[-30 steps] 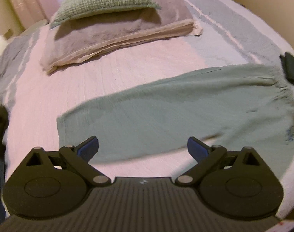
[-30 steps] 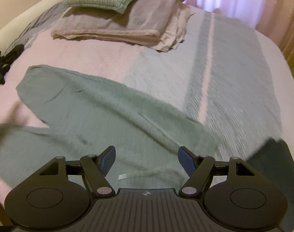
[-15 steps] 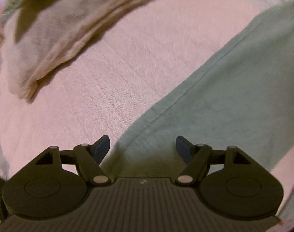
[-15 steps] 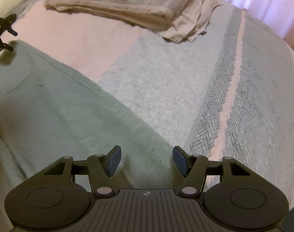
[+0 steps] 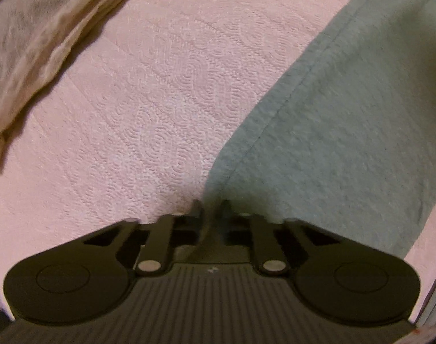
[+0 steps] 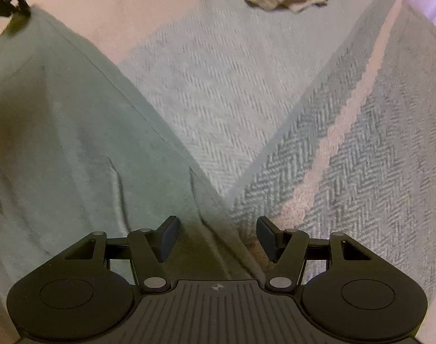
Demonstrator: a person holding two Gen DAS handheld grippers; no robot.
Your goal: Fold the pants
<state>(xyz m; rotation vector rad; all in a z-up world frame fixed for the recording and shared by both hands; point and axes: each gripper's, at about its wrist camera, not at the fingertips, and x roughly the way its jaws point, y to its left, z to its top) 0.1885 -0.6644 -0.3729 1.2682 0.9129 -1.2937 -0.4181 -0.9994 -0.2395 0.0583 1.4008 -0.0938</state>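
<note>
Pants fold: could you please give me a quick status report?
Left gripper shut on pants corner. Right gripper open, straddling the pants edge. Nothing in the way.

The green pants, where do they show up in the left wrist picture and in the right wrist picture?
Left wrist view: the green pants fill the right side, running from the upper right corner down to the left gripper, which is shut on their corner.
Right wrist view: they cover the left half, reaching between the fingers of the open right gripper.
Shared landmark: the pink bedspread, along the pants' far edge.
</note>
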